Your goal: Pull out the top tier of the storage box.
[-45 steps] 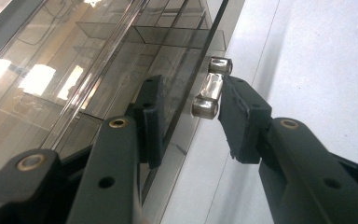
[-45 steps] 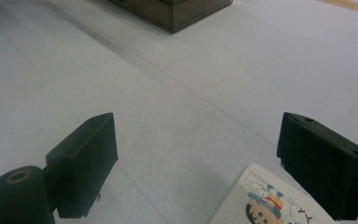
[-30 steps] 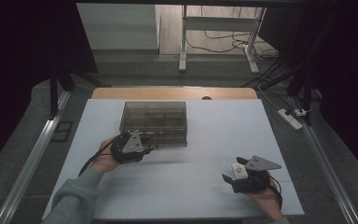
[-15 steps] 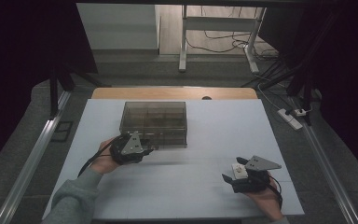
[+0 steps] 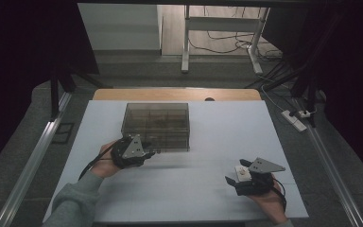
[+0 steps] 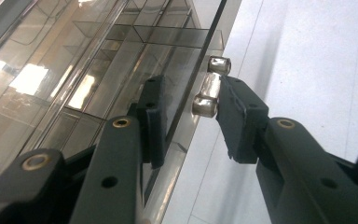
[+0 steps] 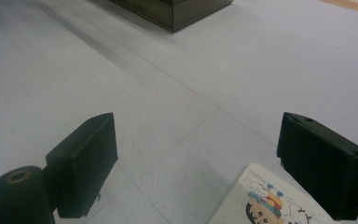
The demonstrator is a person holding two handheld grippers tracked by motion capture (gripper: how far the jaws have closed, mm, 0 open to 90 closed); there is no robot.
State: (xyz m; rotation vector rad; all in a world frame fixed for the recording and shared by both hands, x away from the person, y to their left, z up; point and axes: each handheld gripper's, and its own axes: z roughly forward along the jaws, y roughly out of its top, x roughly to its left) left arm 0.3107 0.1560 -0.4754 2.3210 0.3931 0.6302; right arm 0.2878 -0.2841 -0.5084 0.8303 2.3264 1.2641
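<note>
A smoked clear compartment box [image 5: 156,120] stands at the table's middle back. My left gripper [image 5: 147,152] is at the box's front left corner. In the left gripper view [image 6: 189,88] its jaws straddle the box's front wall [image 6: 74,56] and a clear latch [image 6: 209,88]. One pad touches the latch, while the other stands a little off the wall, so the gripper is open. My right gripper [image 5: 236,171] rests open near the front right of the table. A small white card with a cartoon picture [image 7: 270,200] lies on the table between its jaws [image 7: 196,140], close to one of them.
The white table [image 5: 208,142] has a wooden strip along its back edge. Metal rails run down both sides on the floor. A power strip [image 5: 295,119] and cables lie on the floor to the right, and desk legs stand beyond the table.
</note>
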